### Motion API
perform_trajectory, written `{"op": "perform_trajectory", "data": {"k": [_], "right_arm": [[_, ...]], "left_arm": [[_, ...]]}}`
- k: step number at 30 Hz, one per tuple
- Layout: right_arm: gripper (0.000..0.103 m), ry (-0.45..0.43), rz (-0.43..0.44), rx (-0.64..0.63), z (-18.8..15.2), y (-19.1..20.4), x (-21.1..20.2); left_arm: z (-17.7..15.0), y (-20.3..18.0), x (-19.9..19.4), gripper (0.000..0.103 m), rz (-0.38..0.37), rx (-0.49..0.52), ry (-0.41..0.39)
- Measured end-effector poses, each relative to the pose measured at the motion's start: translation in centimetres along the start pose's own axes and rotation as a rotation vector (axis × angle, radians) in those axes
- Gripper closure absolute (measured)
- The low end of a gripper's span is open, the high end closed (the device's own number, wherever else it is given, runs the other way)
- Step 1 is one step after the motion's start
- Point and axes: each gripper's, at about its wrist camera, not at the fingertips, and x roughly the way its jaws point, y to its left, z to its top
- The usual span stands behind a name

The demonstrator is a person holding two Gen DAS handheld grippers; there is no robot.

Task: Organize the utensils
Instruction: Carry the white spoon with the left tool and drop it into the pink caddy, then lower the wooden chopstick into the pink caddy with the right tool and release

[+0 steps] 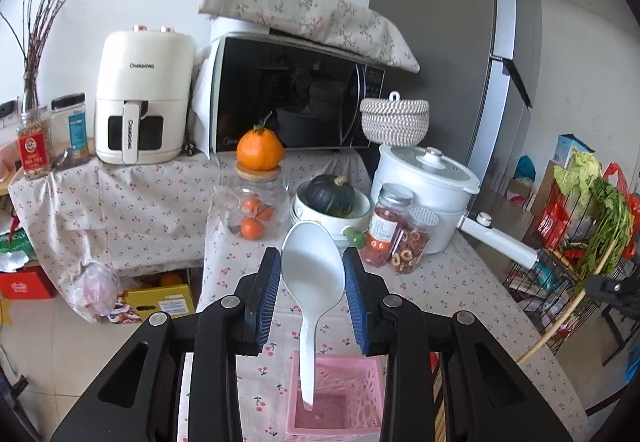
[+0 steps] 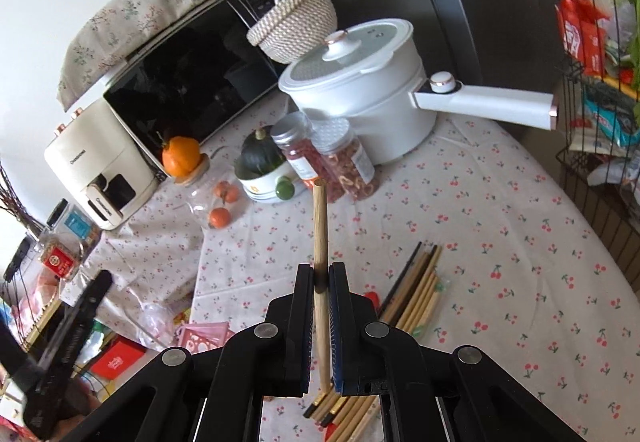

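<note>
Left gripper [image 1: 312, 274] clasps one white spoon [image 1: 312, 270]; right gripper [image 2: 320, 282] pinches one chopstick [image 2: 321, 242], roughly ten lying loose.

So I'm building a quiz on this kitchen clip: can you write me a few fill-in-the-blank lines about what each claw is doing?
1. The left claw grips a white ____ by its bowl.
2. That utensil's handle points down into the ____ basket.
3. The right claw is shut on a single wooden ____.
4. An orange sits on the lid of a glass ____.

Missing words: spoon; pink; chopstick; jar
</note>
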Motion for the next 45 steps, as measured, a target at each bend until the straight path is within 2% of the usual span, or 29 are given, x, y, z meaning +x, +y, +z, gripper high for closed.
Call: {"op": "perform_trajectory", "data": {"k": [10, 12, 14, 18, 24, 29, 35, 42, 45], "right_arm": [[0.098, -0.015, 0.088, -0.041, 0.2, 2.4, -1.3], [0.098, -0.016, 0.106, -0.05, 0.2, 3.0, -1.5], [0.098, -0.02, 0.122, -0.064, 0.2, 3.7, -1.6], [0.098, -0.035, 0.162, -0.076, 0.5, 5.3, -1.9], [0.098, -0.048, 0.21, -0.088, 0.8, 8.3, -0.6], [0.098, -0.038, 0.177, -0.133, 0.2, 10.8, 1.9], [0.097, 0.071, 0.093, -0.178, -1.0, 12.2, 6.1], [0.097, 0.159, 0.037, -0.196, -2.3, 12.6, 9.9], [0.091, 0.168, 0.032, -0.177, -2.3, 12.4, 10.6]], "left_arm": [[-2.0, -0.5, 4.5, 0.067, 0.012, 0.044, 0.162], [-2.1, -0.5, 4.7, 0.055, 0.01, 0.05, 0.188], [-2.0, -0.5, 4.2, 0.039, 0.015, 0.049, 0.183], [-1.1, -0.1, 2.3, 0.032, 0.007, 0.039, 0.171], [-0.8, 1.0, -0.1, 0.024, 0.052, 0.052, 0.24], [-1.9, 2.6, -1.2, 0.022, 0.083, 0.093, 0.301], [-3.3, 3.6, -2.2, 0.022, 0.109, 0.184, 0.327], [-3.8, 3.9, -2.3, 0.022, 0.07, 0.176, 0.363], [-3.8, 3.7, -2.3, 0.022, 0.06, 0.177, 0.369]]}}
